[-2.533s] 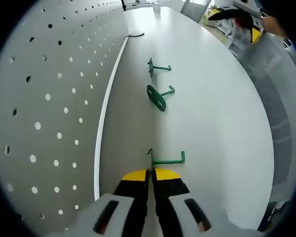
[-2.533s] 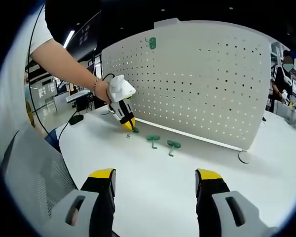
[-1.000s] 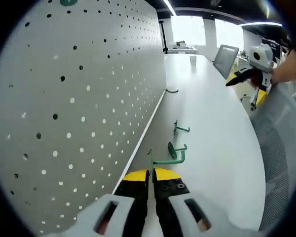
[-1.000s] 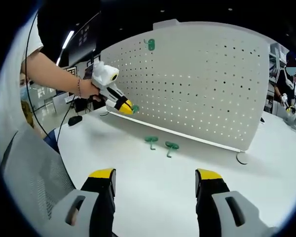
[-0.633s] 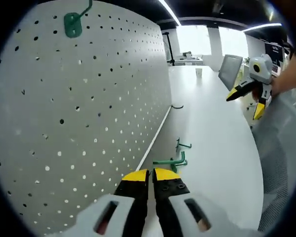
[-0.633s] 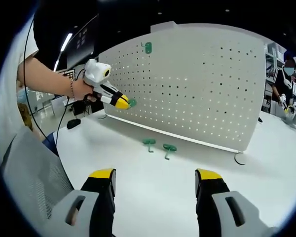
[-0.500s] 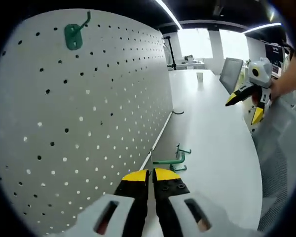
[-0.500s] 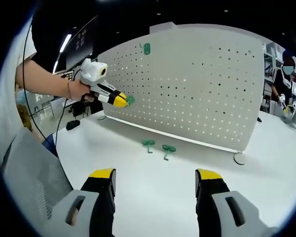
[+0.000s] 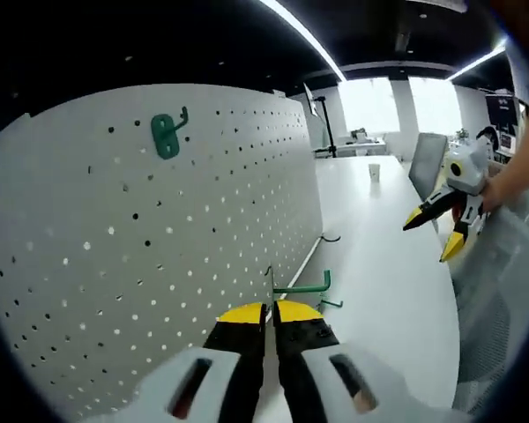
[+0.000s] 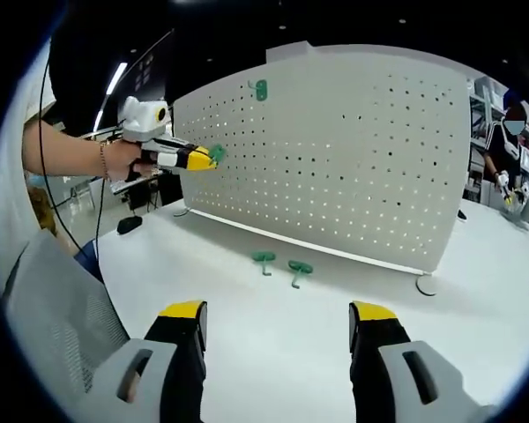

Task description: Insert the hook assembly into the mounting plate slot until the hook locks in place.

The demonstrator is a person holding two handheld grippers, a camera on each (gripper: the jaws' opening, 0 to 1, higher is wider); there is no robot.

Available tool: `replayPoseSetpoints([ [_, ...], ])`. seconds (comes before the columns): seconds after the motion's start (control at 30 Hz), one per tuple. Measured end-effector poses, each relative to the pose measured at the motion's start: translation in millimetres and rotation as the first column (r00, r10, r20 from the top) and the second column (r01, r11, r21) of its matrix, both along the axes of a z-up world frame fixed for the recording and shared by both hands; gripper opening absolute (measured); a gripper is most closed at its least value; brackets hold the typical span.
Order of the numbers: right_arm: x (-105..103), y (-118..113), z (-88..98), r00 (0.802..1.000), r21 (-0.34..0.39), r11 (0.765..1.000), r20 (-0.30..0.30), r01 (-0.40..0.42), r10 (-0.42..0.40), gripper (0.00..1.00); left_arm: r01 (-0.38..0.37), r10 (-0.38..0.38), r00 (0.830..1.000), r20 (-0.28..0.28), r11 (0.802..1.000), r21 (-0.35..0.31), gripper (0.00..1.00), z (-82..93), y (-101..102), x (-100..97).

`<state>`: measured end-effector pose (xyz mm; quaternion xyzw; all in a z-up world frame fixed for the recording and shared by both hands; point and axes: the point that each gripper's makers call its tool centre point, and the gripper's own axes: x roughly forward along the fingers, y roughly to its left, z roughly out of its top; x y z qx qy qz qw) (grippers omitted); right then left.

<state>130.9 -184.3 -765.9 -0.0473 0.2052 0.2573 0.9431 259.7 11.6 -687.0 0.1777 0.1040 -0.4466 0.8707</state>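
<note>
Open-plan room with a dark ceiling crossed by linear strip lights (image 9: 304,35). A long white counter (image 9: 383,264) runs toward bright windows (image 9: 397,104) at the far end, where a paper cup (image 9: 374,172) stands on it. A grey mesh office chair (image 10: 57,322) sits beside the counter edge. A dark monitor (image 10: 150,66) stands at the left, with a black cable (image 10: 128,220) on the surface below.

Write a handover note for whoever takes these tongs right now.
Left tongs: shut on a green hook, held up beside the pegboard.
Right tongs: open, empty, low over the white table.
One hook already hangs near the pegboard's top. Two more hooks lie on the table by its base.
Left to do: push the held hook into the board until it locks, then the two on the table.
</note>
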Motion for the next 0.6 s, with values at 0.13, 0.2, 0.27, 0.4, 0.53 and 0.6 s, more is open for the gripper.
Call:
replayPoseSetpoints([
  [0.13, -0.3, 0.8, 0.7, 1.000, 0.000, 1.000, 0.003, -0.004, 0.004, 0.63, -0.023, 0.024, 0.999, 0.023, 0.999, -0.034, 0.04, 11.0, 3.2, -6.2],
  [0.2, -0.5, 0.9, 0.3, 1.000, -0.001, 1.000, 0.002, -0.005, 0.005, 0.63, -0.035, 0.037, 0.998, 0.040, 0.997, -0.068, 0.04, 19.6, 4.3, -9.3],
  [0.27, -0.3, 1.1, 0.6, 1.000, 0.000, 1.000, 0.005, -0.006, 0.006, 0.63, -0.045, 0.049, 0.998, 0.047, 0.996, -0.081, 0.04, 24.3, 5.7, -12.0],
  [0.4, -0.1, 1.3, 1.8, 1.000, 0.002, 1.000, 0.008, -0.005, 0.005, 0.63, -0.068, 0.077, 0.995, 0.069, 0.989, -0.133, 0.04, 38.0, 8.9, -18.8],
  [0.53, -0.3, 1.7, 2.1, 1.000, 0.002, 1.000, 0.008, -0.005, 0.005, 0.63, -0.075, 0.090, 0.992, 0.084, 0.983, -0.169, 0.04, 47.5, 9.7, -26.3],
  [0.6, -0.4, 1.7, 2.2, 1.000, 0.003, 1.000, 0.009, -0.005, 0.005, 0.63, -0.081, 0.101, 0.990, 0.094, 0.977, -0.195, 0.04, 53.6, 10.5, -29.4],
])
